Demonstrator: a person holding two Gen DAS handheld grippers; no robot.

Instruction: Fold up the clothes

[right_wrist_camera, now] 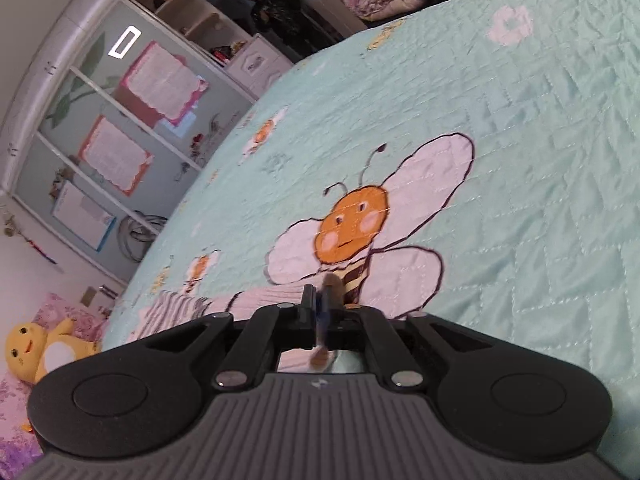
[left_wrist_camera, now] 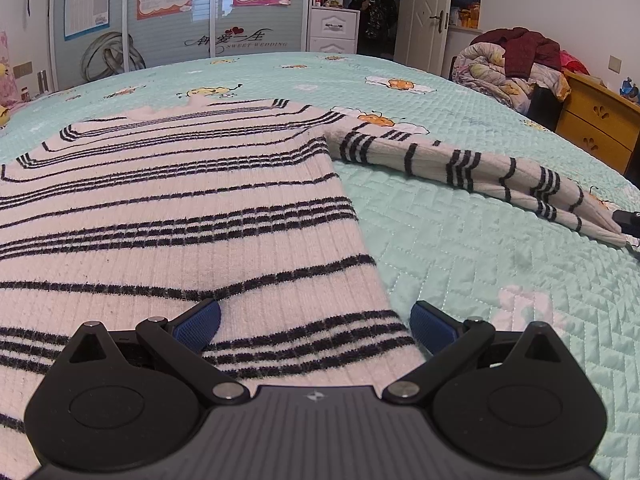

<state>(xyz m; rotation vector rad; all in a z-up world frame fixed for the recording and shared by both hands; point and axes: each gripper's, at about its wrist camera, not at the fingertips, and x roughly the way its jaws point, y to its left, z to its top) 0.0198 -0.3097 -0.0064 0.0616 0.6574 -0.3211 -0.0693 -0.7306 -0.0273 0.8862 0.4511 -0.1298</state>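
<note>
**Sleeve cuff pinched, hem under my wide left jaws**

Over on my left side, my left gripper (left_wrist_camera: 314,326) is tilted down over the striped sweater (left_wrist_camera: 180,208), jaws spread wide, nothing between them being squeezed. One blue pad (left_wrist_camera: 200,326) sits on the knit near the hem, the other hangs just off the sweater's right edge over the quilt (left_wrist_camera: 460,240). The sweater itself lies flat on the bed, white ribbed knit with black stripe bands, body running away from me toward the wardrobe (left_wrist_camera: 180,20).

Moving across: the sleeve (left_wrist_camera: 480,172) stretches out from the shoulder to the right, lying on the mint quilt with a bee print (left_wrist_camera: 376,119) tucked just behind it. At its far end, right at the picture's edge, there's the black tip of my right gripper (left_wrist_camera: 630,220) on the cuff.

And from my right wrist view, my right gripper (right_wrist_camera: 324,304) is clenched, the jaws drawn together on a thin fold of pale fabric, blurred, which I take for the sleeve's cuff. Striped knit trails off to the left behind the fingers. Ahead, a big cartoon bee (right_wrist_camera: 352,224) on the quilt. Beyond the bed, a person (right_wrist_camera: 276,12) stands in the doorway.
</note>
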